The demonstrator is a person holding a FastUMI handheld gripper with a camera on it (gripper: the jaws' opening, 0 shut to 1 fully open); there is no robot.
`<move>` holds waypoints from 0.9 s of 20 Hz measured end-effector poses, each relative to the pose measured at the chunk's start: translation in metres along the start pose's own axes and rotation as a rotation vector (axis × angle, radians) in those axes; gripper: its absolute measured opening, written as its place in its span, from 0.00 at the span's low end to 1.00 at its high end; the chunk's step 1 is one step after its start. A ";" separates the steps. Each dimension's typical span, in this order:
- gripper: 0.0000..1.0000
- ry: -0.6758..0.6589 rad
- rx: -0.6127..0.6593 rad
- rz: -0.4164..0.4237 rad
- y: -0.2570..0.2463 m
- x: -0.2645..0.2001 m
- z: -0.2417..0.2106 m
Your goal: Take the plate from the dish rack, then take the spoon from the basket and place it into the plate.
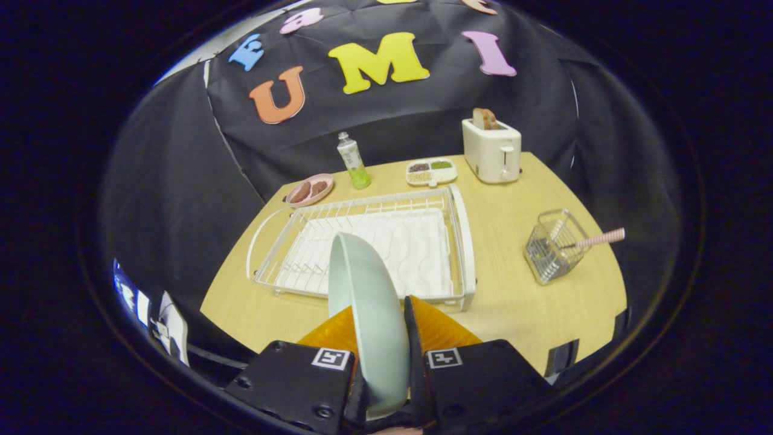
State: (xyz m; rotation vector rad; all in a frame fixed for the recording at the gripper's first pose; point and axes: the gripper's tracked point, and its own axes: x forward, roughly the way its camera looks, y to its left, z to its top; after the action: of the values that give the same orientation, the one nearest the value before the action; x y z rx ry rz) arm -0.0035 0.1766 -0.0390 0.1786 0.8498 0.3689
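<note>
- the gripper (pixel 381 362) is clamping the pale green plate (pixel 368 314), both orange fingers (pixel 438 329) pressing on its faces.
- the plate is standing on edge, its rim pointing up and away over the white dish rack (pixel 462 241).
- the spoon (pixel 595 239) is leaning in the wire basket (pixel 552 251), its striped handle pointing right, well apart on the table (pixel 519 308).

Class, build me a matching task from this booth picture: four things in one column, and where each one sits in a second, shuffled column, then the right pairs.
Things:
1. plate
2. spoon
3. bread
4. bottle

Places:
A. in the toaster
B. in the wire basket
C. clamped on edge between the fingers of the gripper
D. on the table, beyond the dish rack

Pairs: 1-C, 2-B, 3-A, 4-D
</note>
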 end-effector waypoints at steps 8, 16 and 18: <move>0.33 0.080 0.377 0.138 -0.027 0.040 -0.078; 0.37 0.076 0.550 0.159 -0.055 0.066 -0.084; 0.49 0.060 0.540 0.148 -0.057 0.067 -0.080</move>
State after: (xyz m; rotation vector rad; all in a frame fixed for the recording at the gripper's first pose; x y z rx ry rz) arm -0.0098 0.1506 -0.1549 0.7372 0.9856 0.2766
